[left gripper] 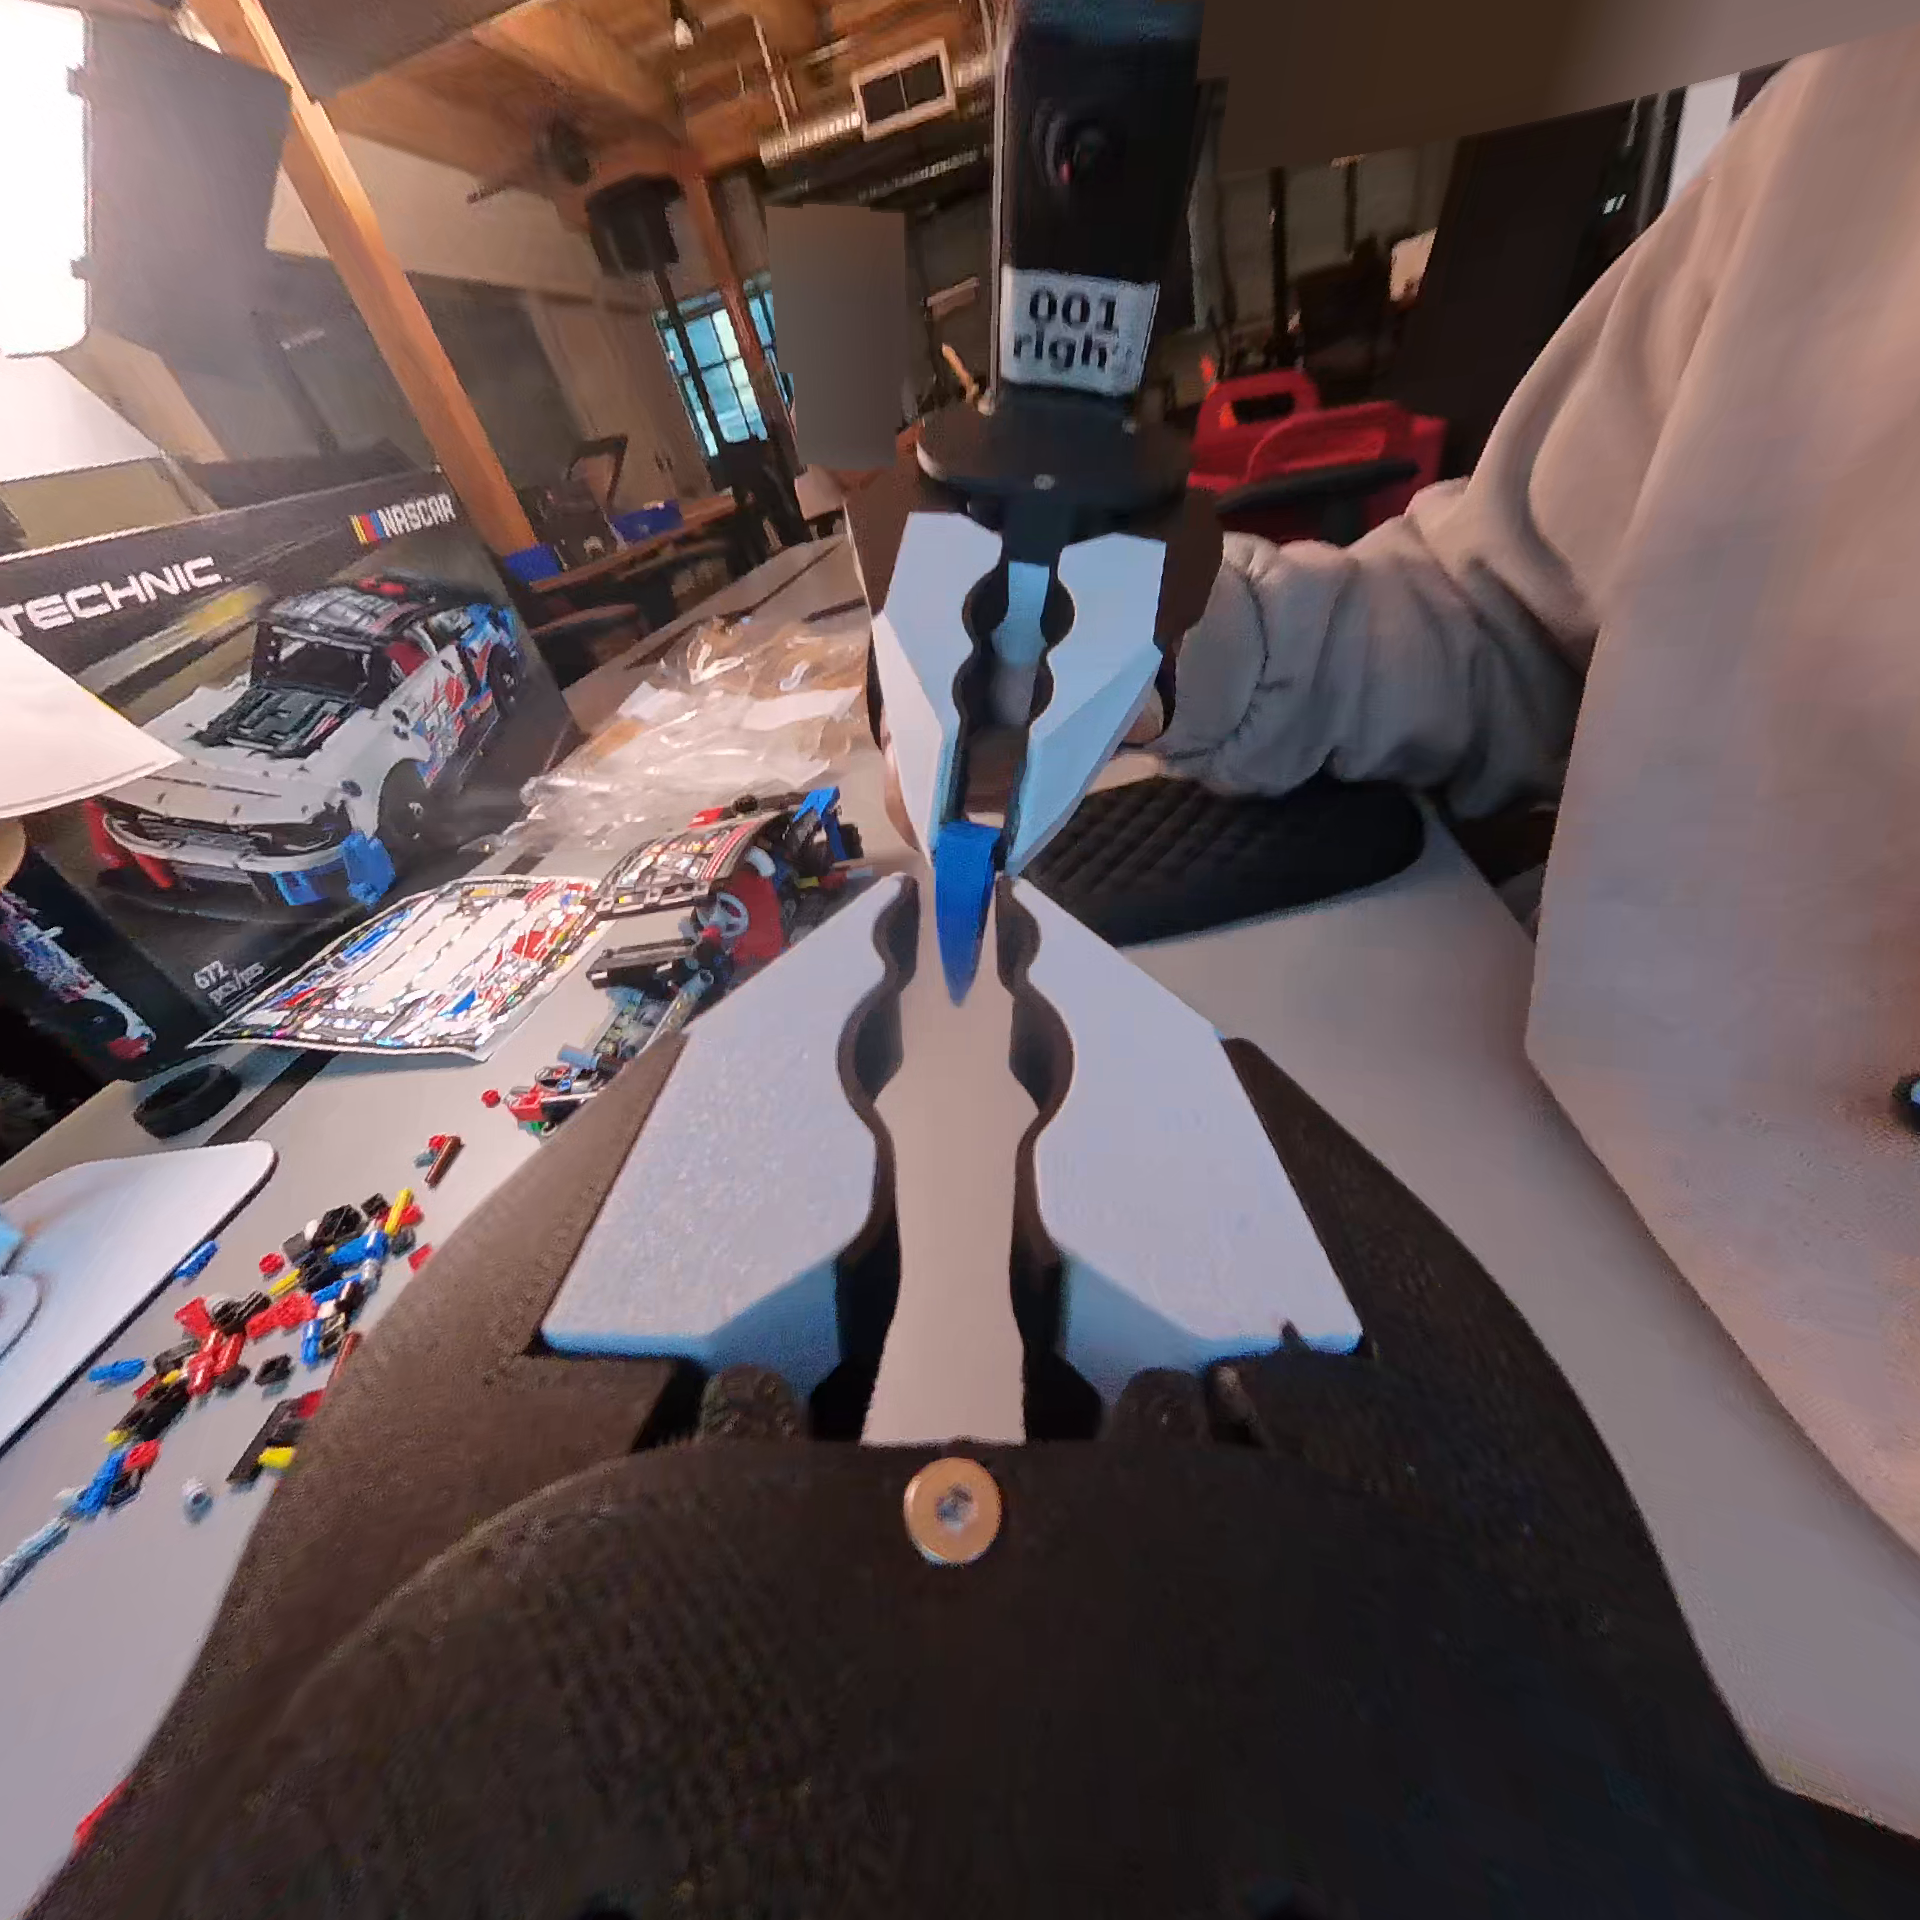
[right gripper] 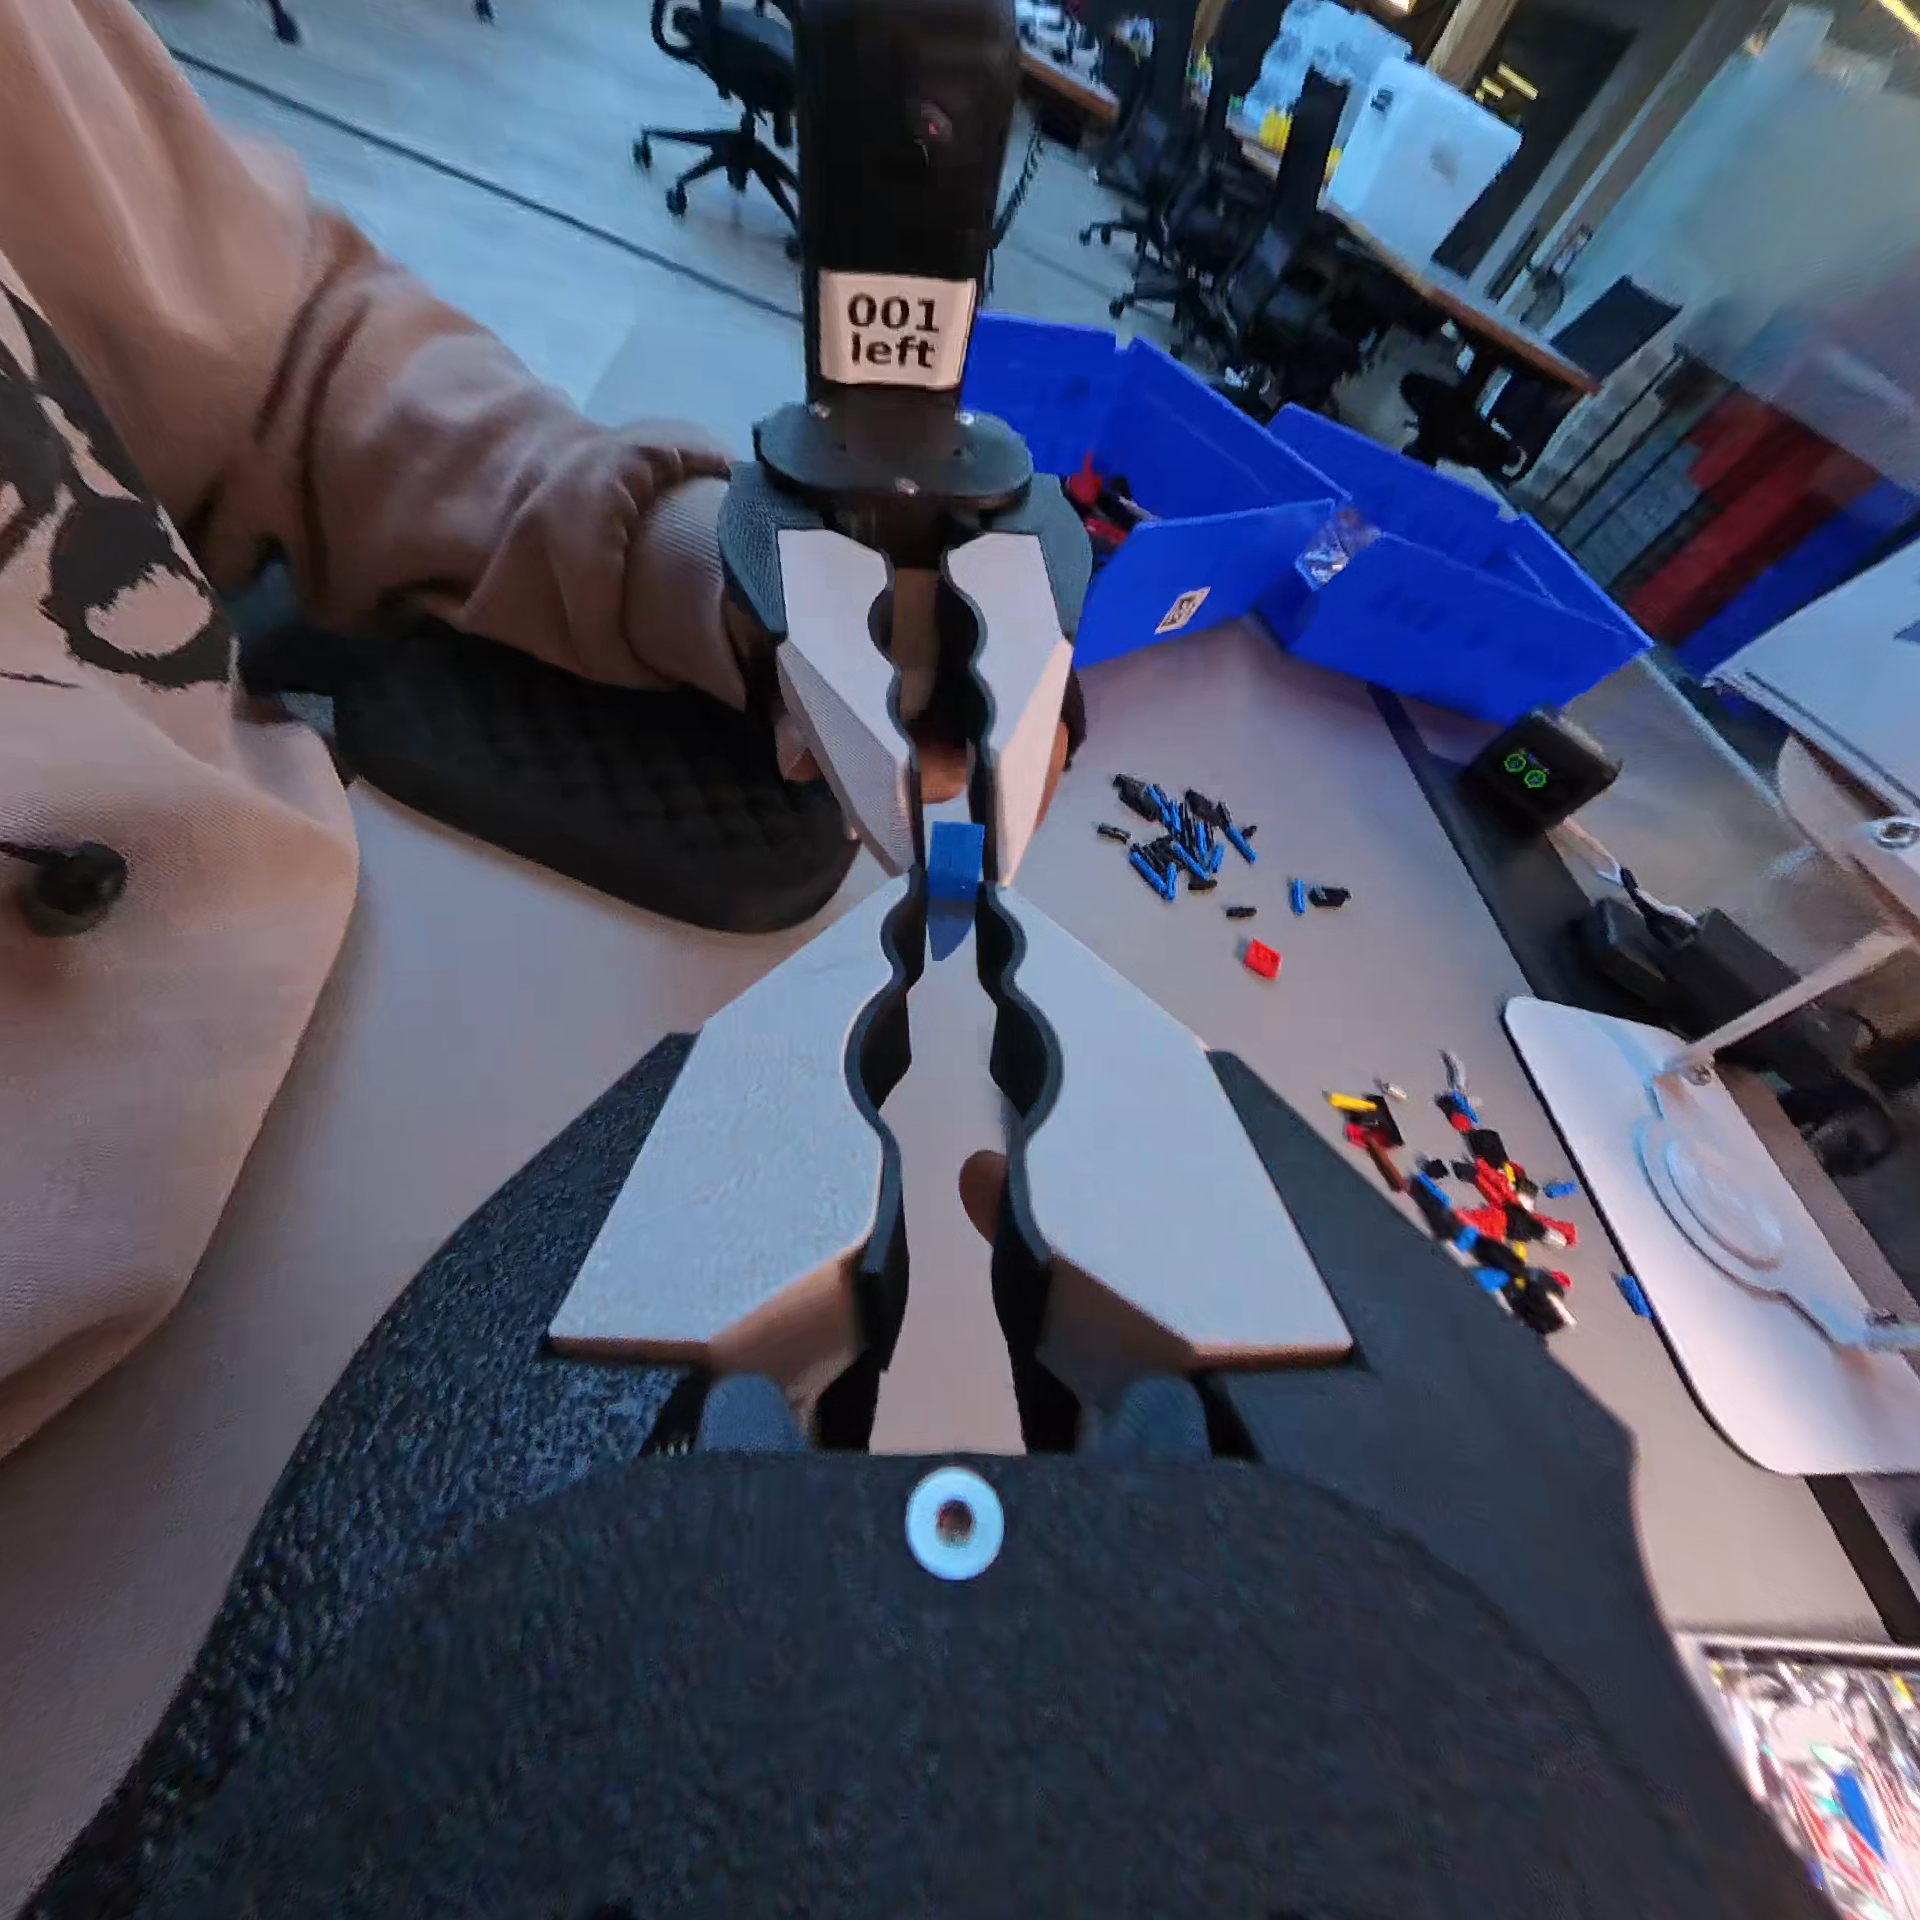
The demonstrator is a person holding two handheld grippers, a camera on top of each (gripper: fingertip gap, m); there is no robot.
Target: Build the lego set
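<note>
A small blue lego piece (left gripper: pixel 961 914) hangs above the table between my two grippers, which meet tip to tip. My left gripper (left gripper: pixel 956 888) has its jaws nearly together around the piece's tapered end. My right gripper (right gripper: pixel 951 896) is shut on the other end of the blue piece (right gripper: pixel 954 868). The right gripper also shows in the left wrist view (left gripper: pixel 971 836), and the left gripper in the right wrist view (right gripper: pixel 953 868). A partly built car model (left gripper: pixel 748 883) lies on the table to the left, behind a sticker sheet (left gripper: pixel 416 966).
Loose lego parts (left gripper: pixel 260 1340) lie at the left, with more piles (right gripper: pixel 1475 1205) and pins (right gripper: pixel 1184 842) on the right. The set's box (left gripper: pixel 260 717), plastic bags (left gripper: pixel 717 717), a tyre (left gripper: pixel 187 1099), blue bins (right gripper: pixel 1351 561), a black padded mat (right gripper: pixel 582 769) and a person's sleeve (left gripper: pixel 1403 644) surround them. The grippers are tip to tip, or close to it. The partly built car model (left gripper: pixel 748 883) is about 25 cm from both grippers' fingertips.
</note>
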